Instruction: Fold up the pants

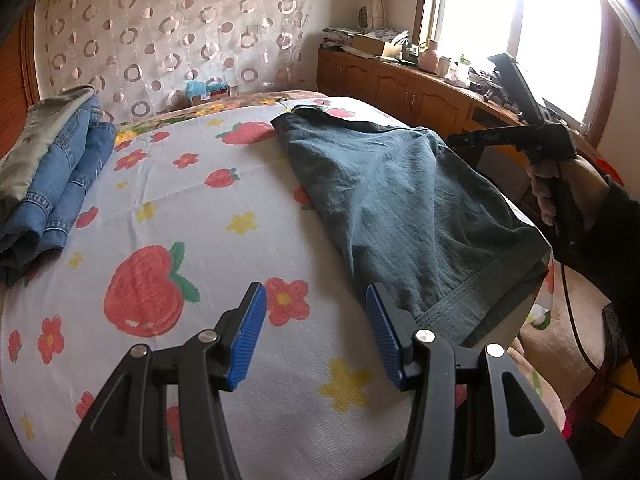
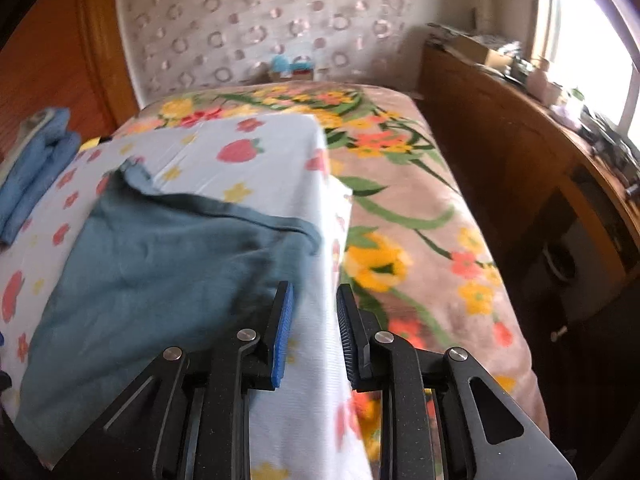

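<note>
Bed with a floral blanket [image 2: 420,216], and over it a white strawberry-print sheet [image 1: 192,208] as the folding surface. Wooden sideboard [image 1: 408,92] along the right wall under the window, cluttered on top. Far left on the sheet: a stack of folded blue jeans [image 1: 60,184], well apart from the work.

The task's thing, dark teal pants [image 1: 400,200], lies flat on the right half of the sheet, long axis running near-to-far and slanting slightly left as it goes away. Near hem band hangs at the sheet's near right corner. From the right wrist view the pants [image 2: 160,272] reach almost to the sheet's right edge.

Left gripper [image 1: 316,332] hovers low over bare sheet, jaws about half open, nothing between them; its right pad sits just beside the pants' near left hem edge, the cloth lying to its right. Right gripper [image 2: 314,332] has jaws narrowly parted, only sheet showing in the gap, nothing held; the pants lie just left of its left pad. View is blurred, so contact there can't be told.

Judgement: both grippers flank the near hem, roughly equally close, and the coming pinch needs each to shift inward onto the band.
</note>
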Action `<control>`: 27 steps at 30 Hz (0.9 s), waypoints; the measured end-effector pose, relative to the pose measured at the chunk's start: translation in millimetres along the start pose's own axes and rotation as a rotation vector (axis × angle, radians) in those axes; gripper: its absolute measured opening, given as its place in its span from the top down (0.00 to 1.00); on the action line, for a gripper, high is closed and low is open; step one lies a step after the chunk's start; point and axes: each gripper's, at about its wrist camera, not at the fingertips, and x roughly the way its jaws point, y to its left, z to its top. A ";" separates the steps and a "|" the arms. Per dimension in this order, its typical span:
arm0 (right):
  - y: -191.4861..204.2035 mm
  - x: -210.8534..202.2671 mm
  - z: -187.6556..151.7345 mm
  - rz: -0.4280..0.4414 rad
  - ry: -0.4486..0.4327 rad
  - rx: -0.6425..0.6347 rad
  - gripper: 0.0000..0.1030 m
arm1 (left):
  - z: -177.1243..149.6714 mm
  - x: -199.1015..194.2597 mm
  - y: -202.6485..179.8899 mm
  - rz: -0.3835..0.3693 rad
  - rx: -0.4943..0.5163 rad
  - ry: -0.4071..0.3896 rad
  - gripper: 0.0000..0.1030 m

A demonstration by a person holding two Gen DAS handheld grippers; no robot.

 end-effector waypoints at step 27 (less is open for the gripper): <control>53.8 -104.8 -119.3 0.181 -0.063 -0.062 0.61 | 2.5 -5.0 -15.3 -0.019 0.032 -0.003 0.50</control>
